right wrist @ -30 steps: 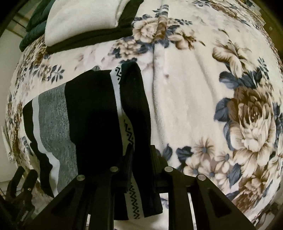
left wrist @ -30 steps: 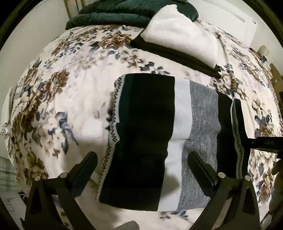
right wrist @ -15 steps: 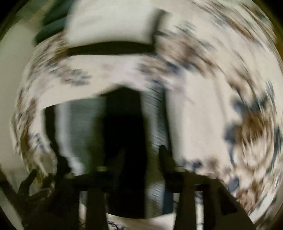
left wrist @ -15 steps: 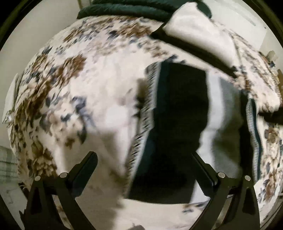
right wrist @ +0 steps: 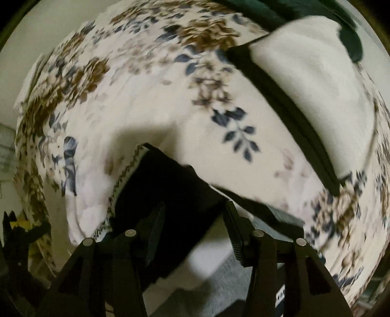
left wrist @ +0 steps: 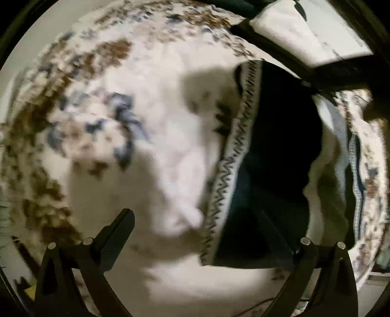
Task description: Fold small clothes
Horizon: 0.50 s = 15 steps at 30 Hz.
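The small garment, black, white and grey striped with a zigzag trim, lies on the floral blanket. In the left wrist view the garment [left wrist: 275,156] is at the right, blurred, and my left gripper [left wrist: 195,229] is wide open above the blanket, touching nothing. In the right wrist view the garment [right wrist: 170,195] sits right under my right gripper [right wrist: 195,222], whose fingers [right wrist: 156,229] stand apart over the black and white bands. Nothing is clamped between them. The right gripper's arm crosses the top right of the left wrist view.
The floral blanket [right wrist: 151,102] covers the bed. A folded white and black fleece [right wrist: 314,92] with a dark green cover [right wrist: 280,12] behind it lies at the back. The bed's left edge and the wall show in the left wrist view [left wrist: 29,48].
The right gripper, shut on the garment's right edge a second ago, has opened and swung across over it. The left gripper has shifted left, so the garment sits further right in its view.
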Available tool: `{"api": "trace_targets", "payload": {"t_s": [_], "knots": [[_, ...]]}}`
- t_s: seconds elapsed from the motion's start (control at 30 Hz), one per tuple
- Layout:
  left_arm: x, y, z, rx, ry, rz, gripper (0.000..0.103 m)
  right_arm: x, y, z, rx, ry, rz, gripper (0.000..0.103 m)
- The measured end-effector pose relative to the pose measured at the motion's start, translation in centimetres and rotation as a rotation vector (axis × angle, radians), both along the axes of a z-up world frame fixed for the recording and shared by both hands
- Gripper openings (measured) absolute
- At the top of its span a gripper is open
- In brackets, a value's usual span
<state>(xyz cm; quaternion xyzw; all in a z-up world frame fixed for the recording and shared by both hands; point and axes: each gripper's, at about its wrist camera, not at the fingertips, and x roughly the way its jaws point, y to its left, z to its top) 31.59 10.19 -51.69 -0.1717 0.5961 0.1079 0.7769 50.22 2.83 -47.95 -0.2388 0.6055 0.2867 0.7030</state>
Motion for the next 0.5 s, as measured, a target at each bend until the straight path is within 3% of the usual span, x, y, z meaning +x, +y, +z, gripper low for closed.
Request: {"api": "trace_targets", "payload": {"t_s": [0.03, 0.1, 0.13, 0.17, 0.2, 0.23, 0.3, 0.37, 0.43, 0.5], "knots": [[0.1, -0.1, -0.4, -0.051, -0.016, -0.009, 0.102, 0.2, 0.9, -0.7, -0.011, 0.012, 0.008, 0.059], [0.4, -0.4, -1.0, -0.12, -0.042, -0.023, 0.085, 0.7, 1.4, -1.7, -0.027, 0.037, 0.014, 0.059], [0.5, -0.7, -1.2, -0.143, -0.054, -0.03, 0.068, 1.1, 1.9, -2.3, -0.032, 0.057, 0.018, 0.056], [0.6, -1.0, -1.4, -0.164, -0.065, -0.042, 0.042, 1.6, 2.2, -2.6, -0.028, 0.076, 0.016, 0.05], [0.7, -1.3, -1.5, -0.177, -0.064, -0.053, 0.036, 2.2, 2.4, -2.6, -0.017, 0.08, 0.004, 0.027], [0.8, -1.7, -1.5, -0.174, -0.062, -0.062, 0.033, 2.6, 2.5, -2.6, -0.012, 0.085, -0.01, 0.012], [0.8, -2.2, -1.2, -0.157, -0.072, -0.071, 0.029, 3.4, 2.6, -2.2, 0.015, 0.086, -0.035, 0.001], [0.7, -2.3, -1.2, -0.157, -0.076, -0.071, 0.028, 4.1, 2.8, -1.4, 0.028, 0.043, -0.064, 0.001], [0.6, -2.1, -1.3, -0.158, -0.076, -0.07, 0.028, 4.9, 2.9, -1.2, 0.054, 0.066, -0.096, 0.001], [0.5, -2.1, -1.3, -0.156, -0.074, -0.074, 0.028, 5.2, 3.7, -1.2, 0.075, 0.105, -0.051, 0.001]]}}
